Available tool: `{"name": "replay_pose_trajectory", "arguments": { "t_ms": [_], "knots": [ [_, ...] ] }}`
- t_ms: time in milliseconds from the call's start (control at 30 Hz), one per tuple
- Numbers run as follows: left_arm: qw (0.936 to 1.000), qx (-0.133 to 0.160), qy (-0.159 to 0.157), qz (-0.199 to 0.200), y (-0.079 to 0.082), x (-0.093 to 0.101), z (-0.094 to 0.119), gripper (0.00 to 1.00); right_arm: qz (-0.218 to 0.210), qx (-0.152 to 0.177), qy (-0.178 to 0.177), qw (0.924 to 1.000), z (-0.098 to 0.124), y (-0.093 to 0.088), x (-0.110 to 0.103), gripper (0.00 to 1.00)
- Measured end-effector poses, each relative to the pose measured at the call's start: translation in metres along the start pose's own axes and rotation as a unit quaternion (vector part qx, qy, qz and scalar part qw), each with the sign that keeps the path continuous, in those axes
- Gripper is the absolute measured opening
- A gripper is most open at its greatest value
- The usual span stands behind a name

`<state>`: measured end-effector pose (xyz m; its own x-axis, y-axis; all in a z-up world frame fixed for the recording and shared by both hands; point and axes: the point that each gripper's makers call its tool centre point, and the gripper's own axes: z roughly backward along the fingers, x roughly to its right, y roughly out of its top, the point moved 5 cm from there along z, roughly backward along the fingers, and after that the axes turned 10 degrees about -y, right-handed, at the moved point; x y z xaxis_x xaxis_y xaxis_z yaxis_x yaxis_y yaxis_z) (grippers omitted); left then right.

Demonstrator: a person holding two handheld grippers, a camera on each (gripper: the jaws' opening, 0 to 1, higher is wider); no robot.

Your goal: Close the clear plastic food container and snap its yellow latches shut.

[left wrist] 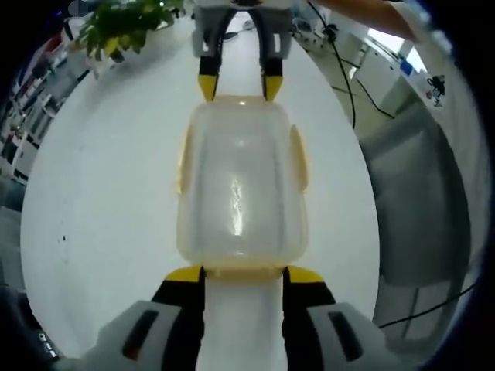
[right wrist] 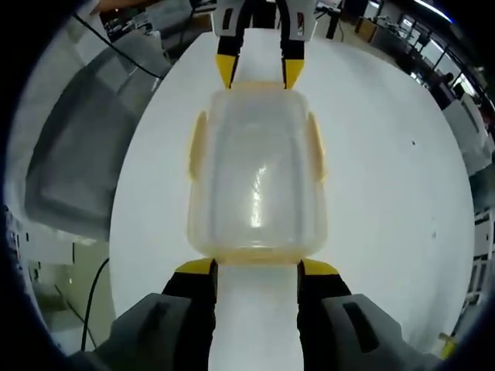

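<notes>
- Clear plastic food container [left wrist: 241, 189] sits lid-on in the middle of a white round worktop [left wrist: 93, 232], squarely between two hand-held grippers that face each other across it.
- Left gripper [left wrist: 243, 272], in the left gripper view, has its yellow-tipped jaws parted about as wide as the near end latch, tips just at the container's near edge; they clasp nothing.
- Right gripper [right wrist: 255, 267], in the right gripper view, mirrors it at the opposite end: jaws spread, tips beside the end latch there, nothing held.
- Each view also catches the other gripper's tips at the far end of the box.
- The lid appears seated already, so the step in hand is judged to be pressing latches home; whether any has clicked shut cannot be told.
- To do it well: keep one gripper bracing the box so it does not skid on the smooth worktop, and push each flap flat against the wall from its outer edge, opposite ends in turn.
- Count: one container, one lid, four yellow latches [left wrist: 298, 158] (one per side), two grippers; one potted plant [left wrist: 124, 27] at the worktop's far edge.
</notes>
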<state>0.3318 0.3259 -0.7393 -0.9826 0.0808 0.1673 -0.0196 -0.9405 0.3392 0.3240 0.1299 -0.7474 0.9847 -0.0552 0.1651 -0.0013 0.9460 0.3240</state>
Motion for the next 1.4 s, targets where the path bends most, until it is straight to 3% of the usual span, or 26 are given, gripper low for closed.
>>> {"name": "replay_pose_trajectory", "arguments": {
  "t_ms": [233,800,1067,1267,1400],
  "knots": [
    [0.9998,-0.005,0.003,-0.016,-0.001,-0.001,-0.002,0.33,-0.003,0.001,0.001,1.0,0.0,0.0,0.0,0.38],
    [0.9999,-0.008,0.006,-0.009,-0.008,-0.004,-0.008,0.33,-0.037,0.01,-0.004,0.9993,-0.003,-0.004,0.0,0.42],
    [0.9994,-0.028,-0.008,0.02,-0.023,0.002,-0.01,0.35,-0.087,-0.005,0.007,0.9962,-0.007,-0.015,-0.002,0.43],
    [0.9983,0.01,-0.011,0.057,-0.021,0.006,-0.002,0.37,-0.137,-0.023,0.011,0.9902,-0.004,-0.027,-0.006,0.44],
    [0.9937,0.029,0.0,0.109,-0.023,0.004,0.005,0.36,-0.18,-0.037,0.0,0.9831,0.0,-0.039,-0.003,0.43]
  ]
}}
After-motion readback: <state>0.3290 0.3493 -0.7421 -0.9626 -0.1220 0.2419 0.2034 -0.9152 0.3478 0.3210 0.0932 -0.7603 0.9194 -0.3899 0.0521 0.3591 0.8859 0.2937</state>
